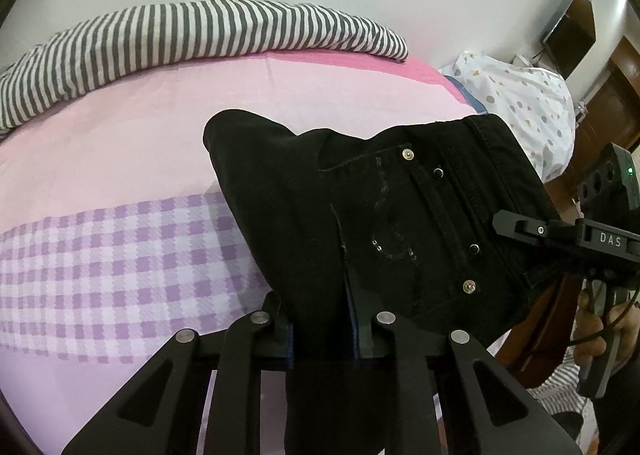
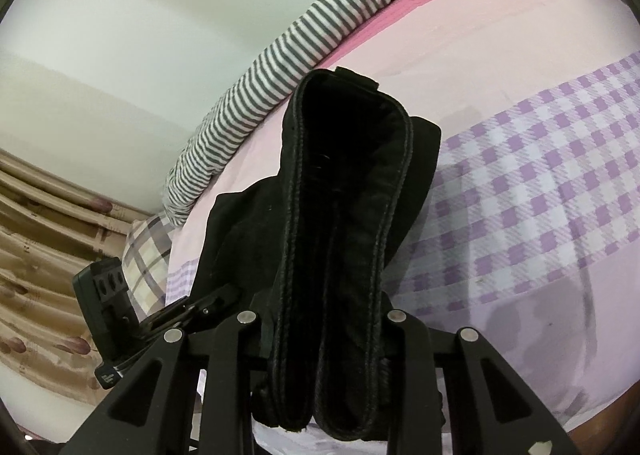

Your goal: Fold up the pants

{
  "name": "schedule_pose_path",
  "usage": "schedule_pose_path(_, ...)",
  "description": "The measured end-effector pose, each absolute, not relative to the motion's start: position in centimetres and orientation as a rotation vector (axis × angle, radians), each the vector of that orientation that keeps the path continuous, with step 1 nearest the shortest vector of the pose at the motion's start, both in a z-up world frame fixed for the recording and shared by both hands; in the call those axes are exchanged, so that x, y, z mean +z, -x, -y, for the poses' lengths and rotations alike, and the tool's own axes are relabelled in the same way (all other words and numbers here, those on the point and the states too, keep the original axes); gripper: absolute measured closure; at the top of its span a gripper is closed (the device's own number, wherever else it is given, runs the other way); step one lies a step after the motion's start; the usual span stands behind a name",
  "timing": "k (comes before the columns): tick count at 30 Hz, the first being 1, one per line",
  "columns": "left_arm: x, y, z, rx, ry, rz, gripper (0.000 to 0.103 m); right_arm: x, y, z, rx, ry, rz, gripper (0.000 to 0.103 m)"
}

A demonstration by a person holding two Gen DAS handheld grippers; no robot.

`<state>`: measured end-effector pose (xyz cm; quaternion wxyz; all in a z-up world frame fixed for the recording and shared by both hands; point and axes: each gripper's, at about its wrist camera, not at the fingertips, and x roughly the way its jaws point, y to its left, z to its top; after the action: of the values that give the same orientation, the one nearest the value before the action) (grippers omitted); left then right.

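Left gripper [image 1: 324, 329] is clamped on the black jeans [image 1: 380, 215] near the pocket rivets, while the right gripper [image 2: 320, 325] pinches the stacked waistband layers. Both hold the bundle lifted off the bed [image 1: 120, 143], over the pink sheet near its purple checked band [image 2: 540, 183], probably so the layers hang together and stay aligned before being laid down. A striped pillow [image 1: 180, 39] lies along the bed's far edge by the wall, well apart from the jeans.
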<state>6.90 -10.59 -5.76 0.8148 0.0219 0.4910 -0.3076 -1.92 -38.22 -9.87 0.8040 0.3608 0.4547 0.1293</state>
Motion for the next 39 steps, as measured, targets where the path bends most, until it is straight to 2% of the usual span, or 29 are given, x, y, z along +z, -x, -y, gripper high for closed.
schedule_pose_path(20,-2.2,-7.5,1.5,-0.524,-0.024,-0.964,0.084,-8.2,-2.1,29.2,0.419,-0.737,-0.973,0.076)
schedule_pose_path(39,-0.3,-14.7,-8.7,-0.367,0.036,-0.926,0.084,-8.2,-10.4,19.7,0.558,-0.72,-1.022,0.076)
